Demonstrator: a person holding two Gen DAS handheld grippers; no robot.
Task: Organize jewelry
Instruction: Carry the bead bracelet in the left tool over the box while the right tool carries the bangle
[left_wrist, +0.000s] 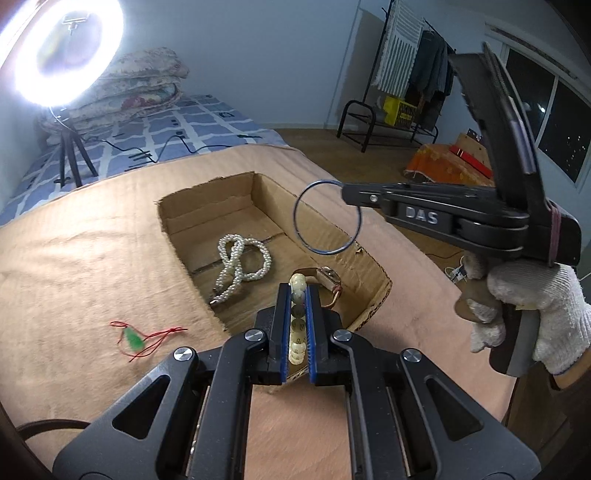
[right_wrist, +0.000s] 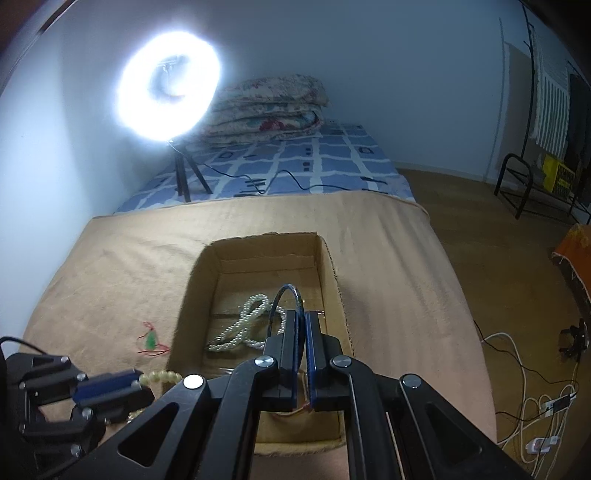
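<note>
Your left gripper (left_wrist: 297, 295) is closed on a bead bracelet (left_wrist: 297, 317), the cream beads stacked in a line between the blue pads at lower centre of the left view, with the top bead poking past the fingertips over the near end of the box (left_wrist: 218, 206). In the right view the same bracelet (right_wrist: 160, 377) sticks out sideways from that gripper (right_wrist: 138, 380) at lower left, just beside the box's near left corner.

Your right gripper (right_wrist: 302, 317) is clamped on a thin blue bangle (right_wrist: 286, 295), held edge-on so it rises as an arc above the fingertips, over the inside of the box (right_wrist: 332, 258). In the left view the bangle (left_wrist: 327, 218) hangs as a full ring from the gripper tip (left_wrist: 347, 192) at centre right, above the box's right wall, with your gloved hand (left_wrist: 535, 314) on the handle at the right edge.

A pearl necklace (left_wrist: 240, 266) lies coiled on the box floor, mid-frame. A watch (left_wrist: 328, 277) lies near the box's near right corner, partly hidden behind your left fingers. A green pendant (left_wrist: 135, 339) on red cord lies on the tan blanket (left_wrist: 92, 258), left of the box and apart from it. The ring light (left_wrist: 62, 48) glares at upper left.
</note>
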